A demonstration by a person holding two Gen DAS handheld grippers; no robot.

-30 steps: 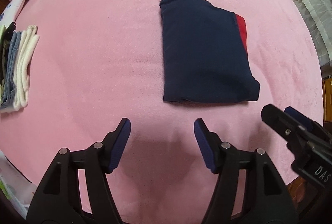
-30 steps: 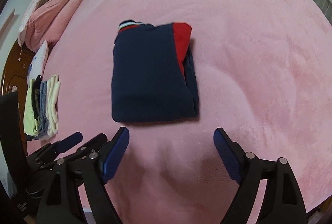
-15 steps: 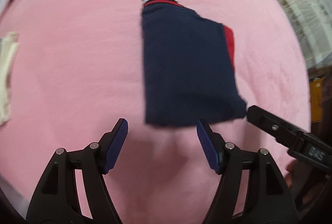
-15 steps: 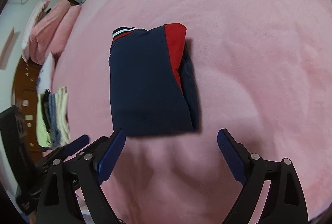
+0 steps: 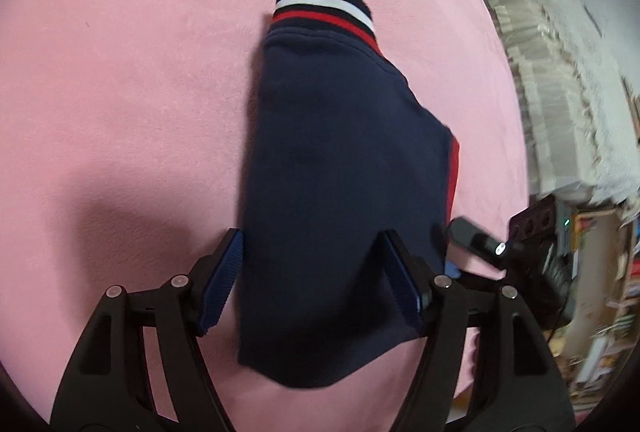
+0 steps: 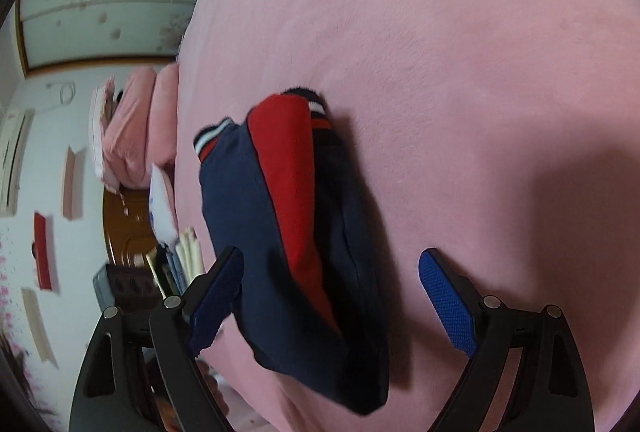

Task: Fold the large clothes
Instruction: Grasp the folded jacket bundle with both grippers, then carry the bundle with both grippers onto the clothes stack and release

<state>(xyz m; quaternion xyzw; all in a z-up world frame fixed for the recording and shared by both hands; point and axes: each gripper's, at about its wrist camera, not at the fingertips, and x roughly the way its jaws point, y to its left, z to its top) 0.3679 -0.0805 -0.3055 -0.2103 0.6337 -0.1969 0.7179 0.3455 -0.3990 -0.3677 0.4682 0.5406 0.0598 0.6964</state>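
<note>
The folded sweater (image 5: 344, 192) lies flat on the pink bed (image 5: 132, 104), a navy rectangle with its long axis running straight away from the left tool (image 5: 314, 278). The striped ribbed band is at the far end, and the near short edge sits down between that tool's fingers. Red panel runs along the side toward the right tool (image 6: 332, 296).

Left tool: released, jaws spread either side of the near end of the sweater, pads not pinching it as far as I can see. In the right wrist view the sweater (image 6: 280, 232) runs away and slightly left, red strip on top, its near corner between the right tool's wide-apart fingers; also released, nothing gripped.

Stack of folded clothes (image 6: 182, 260) sits left of the right tool, past the bed edge. No readable labels or writing on the sweater.
</note>
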